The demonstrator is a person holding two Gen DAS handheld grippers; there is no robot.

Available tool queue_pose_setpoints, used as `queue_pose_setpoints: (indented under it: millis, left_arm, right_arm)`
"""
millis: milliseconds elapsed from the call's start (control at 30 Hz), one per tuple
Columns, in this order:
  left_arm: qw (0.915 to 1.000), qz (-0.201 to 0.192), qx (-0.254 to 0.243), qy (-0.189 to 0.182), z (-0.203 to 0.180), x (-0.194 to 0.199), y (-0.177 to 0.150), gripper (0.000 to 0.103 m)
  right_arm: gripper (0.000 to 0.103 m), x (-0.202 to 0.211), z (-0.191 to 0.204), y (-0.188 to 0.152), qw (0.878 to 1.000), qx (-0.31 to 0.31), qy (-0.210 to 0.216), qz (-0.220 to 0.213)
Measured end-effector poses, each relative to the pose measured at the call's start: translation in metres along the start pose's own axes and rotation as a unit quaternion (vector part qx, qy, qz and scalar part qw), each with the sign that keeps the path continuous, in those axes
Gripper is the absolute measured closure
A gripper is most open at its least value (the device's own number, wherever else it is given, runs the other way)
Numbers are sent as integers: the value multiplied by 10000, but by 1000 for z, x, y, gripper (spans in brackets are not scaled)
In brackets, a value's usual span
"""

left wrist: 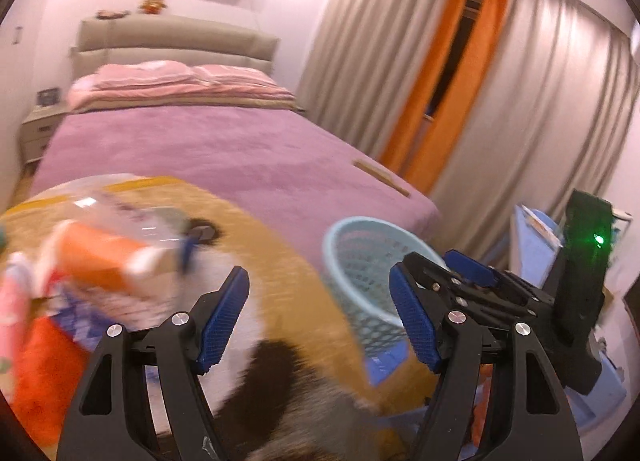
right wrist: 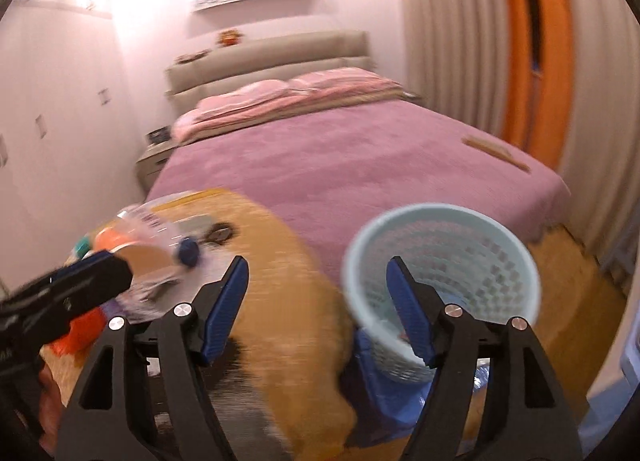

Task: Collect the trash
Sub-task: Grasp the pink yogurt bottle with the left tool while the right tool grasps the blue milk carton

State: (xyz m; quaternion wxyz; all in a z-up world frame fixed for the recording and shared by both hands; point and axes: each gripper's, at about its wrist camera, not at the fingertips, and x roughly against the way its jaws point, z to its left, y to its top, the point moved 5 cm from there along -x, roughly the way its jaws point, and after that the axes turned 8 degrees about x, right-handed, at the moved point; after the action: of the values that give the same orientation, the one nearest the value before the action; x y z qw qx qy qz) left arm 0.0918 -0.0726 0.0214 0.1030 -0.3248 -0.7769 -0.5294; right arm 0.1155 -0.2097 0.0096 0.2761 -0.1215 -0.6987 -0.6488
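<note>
A light blue mesh wastebasket [left wrist: 362, 265] [right wrist: 442, 265] stands on the floor at the foot of the bed. A pile of trash, blurred, lies at the left on a tan plush cover: a clear plastic bottle with a blue cap [left wrist: 132, 221] [right wrist: 160, 233] and orange and white packaging [left wrist: 96, 261]. My left gripper [left wrist: 320, 313] is open and empty above the cover, between the pile and the basket. My right gripper [right wrist: 316, 309] is open and empty, its right finger in front of the basket. The right gripper also shows in the left wrist view [left wrist: 440, 273], and the left gripper in the right wrist view [right wrist: 104, 273].
A bed with a purple cover [left wrist: 224, 153] [right wrist: 360, 157] fills the middle, with a wooden stick [left wrist: 382, 177] near its right edge. Grey and orange curtains [left wrist: 500, 101] hang at the right. A nightstand [left wrist: 38, 133] stands at the far left. Blue items [left wrist: 532, 237] lie by the curtains.
</note>
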Motion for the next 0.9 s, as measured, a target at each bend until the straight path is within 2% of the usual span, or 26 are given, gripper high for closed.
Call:
queue_pose_setpoints:
  millis: [200, 367, 500, 667, 800, 900]
  left_arm:
    - [9960, -248, 454, 727, 71, 44, 5, 32]
    - [9864, -293, 1016, 1256, 140, 69, 6, 33]
    - [9805, -157, 1260, 1502, 182, 75, 5, 33]
    - [9744, 98, 1440, 1725, 221, 72, -4, 34]
    - [9687, 90, 1421, 2031, 233, 66, -4, 34]
    - [9670, 130, 1460, 2085, 241, 65, -6, 34]
  right_arm:
    - [35, -19, 74, 1, 9964, 633, 569, 22]
    - [35, -40, 123, -10, 9893, 918, 1111, 242]
    - [35, -55, 152, -20, 9845, 1151, 1242, 447]
    - [35, -68, 169, -26, 9807, 1340, 1305, 575]
    - [35, -72, 176, -28, 9781, 1492, 1306, 627]
    - [35, -76, 182, -29, 9767, 1584, 1291, 656]
